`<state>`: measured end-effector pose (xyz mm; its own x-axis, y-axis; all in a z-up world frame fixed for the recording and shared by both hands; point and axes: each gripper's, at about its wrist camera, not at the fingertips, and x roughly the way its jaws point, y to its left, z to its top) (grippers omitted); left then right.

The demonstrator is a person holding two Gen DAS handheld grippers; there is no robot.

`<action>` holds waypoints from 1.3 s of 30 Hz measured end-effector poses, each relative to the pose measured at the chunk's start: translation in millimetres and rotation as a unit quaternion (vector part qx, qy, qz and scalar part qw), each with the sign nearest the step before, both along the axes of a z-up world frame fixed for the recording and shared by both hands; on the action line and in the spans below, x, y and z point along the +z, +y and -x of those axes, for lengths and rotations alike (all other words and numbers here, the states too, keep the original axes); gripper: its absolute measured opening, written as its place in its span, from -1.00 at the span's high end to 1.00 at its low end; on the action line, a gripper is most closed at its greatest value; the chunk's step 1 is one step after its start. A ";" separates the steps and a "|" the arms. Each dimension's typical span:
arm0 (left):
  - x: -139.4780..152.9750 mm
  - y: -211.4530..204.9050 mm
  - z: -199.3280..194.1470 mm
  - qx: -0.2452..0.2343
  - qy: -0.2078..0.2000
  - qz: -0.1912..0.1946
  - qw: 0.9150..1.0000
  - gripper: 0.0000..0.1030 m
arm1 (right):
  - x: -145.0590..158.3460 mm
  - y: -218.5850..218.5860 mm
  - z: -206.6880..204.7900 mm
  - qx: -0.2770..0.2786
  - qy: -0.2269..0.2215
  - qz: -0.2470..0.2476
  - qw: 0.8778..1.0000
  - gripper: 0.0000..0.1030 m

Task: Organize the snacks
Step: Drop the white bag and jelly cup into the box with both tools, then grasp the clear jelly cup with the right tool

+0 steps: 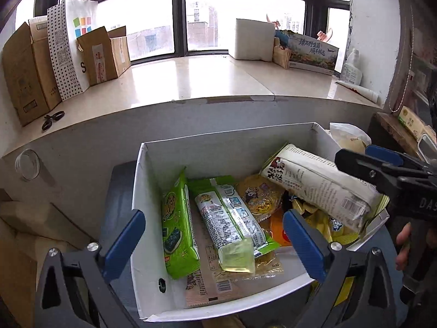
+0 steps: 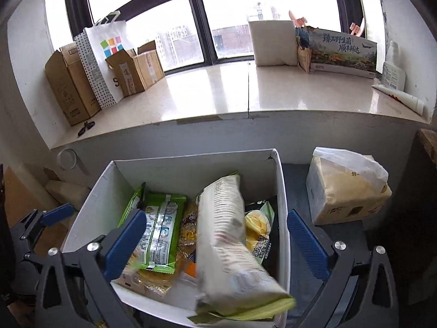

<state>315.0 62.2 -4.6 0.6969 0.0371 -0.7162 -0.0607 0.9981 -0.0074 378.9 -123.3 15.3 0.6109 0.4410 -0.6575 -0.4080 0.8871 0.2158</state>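
Both jaws are wide and empty: your left hand-held gripper (image 1: 214, 242) frames the green packs without touching them, and your right hand-held gripper (image 2: 215, 243) has nothing pressed between its pads. The snacks are all in the white box (image 1: 226, 143), which sits just below the window ledge (image 1: 191, 79). On the left side lie a green seaweed pack (image 1: 179, 229) and a green-and-white wafer pack (image 1: 232, 224), side by side. A round yellow cake pack (image 1: 259, 194) sits mid-box, and yellow chip bags (image 1: 325, 224) sit at the right. The long white snack bag (image 1: 319, 183) is not settled: it lies slanted across the chip bags, and in the right wrist view its near end (image 2: 243, 292) overhangs the box's front rim. I judge the step in hand to be the drop-in, with that white bag released but not yet seated. For the next move, close on the overhanging end and slide the bag down along the right wall so it lies flat, or stand it on edge beside the green packs. Watch the clearance: your right gripper's fingers (image 1: 382, 157) already sit close above that bag. The tissue pack (image 2: 347, 191) outside the box on the right is not a snack, so leave it.
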 end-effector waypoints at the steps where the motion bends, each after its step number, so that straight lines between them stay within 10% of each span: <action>1: -0.5 1.7 -0.3 0.005 0.003 -0.002 1.000 -1.00 | 1.7 1.4 2.3 0.004 -0.007 0.000 1.000 -1.00; 18: 27.6 -8.2 69.9 -0.005 -0.033 -0.009 0.999 -1.00 | 25.3 -25.4 90.4 0.026 -0.088 -0.032 0.995 -1.00; 31: -10.7 -13.6 208.4 -0.028 -0.026 0.069 0.997 -1.00 | -25.6 -56.7 226.1 0.072 -0.050 -0.090 0.992 -1.00; 39: -30.4 2.8 246.4 0.001 -0.013 0.101 0.995 -1.00 | -63.8 -21.3 242.6 0.111 -0.031 -0.032 0.993 -1.00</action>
<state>68.5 65.0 -34.9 0.7156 -0.1043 -0.6907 -0.0602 0.9759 -0.2097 136.3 -144.6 -48.5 0.5322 0.6096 -0.5875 -0.6063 0.7588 0.2380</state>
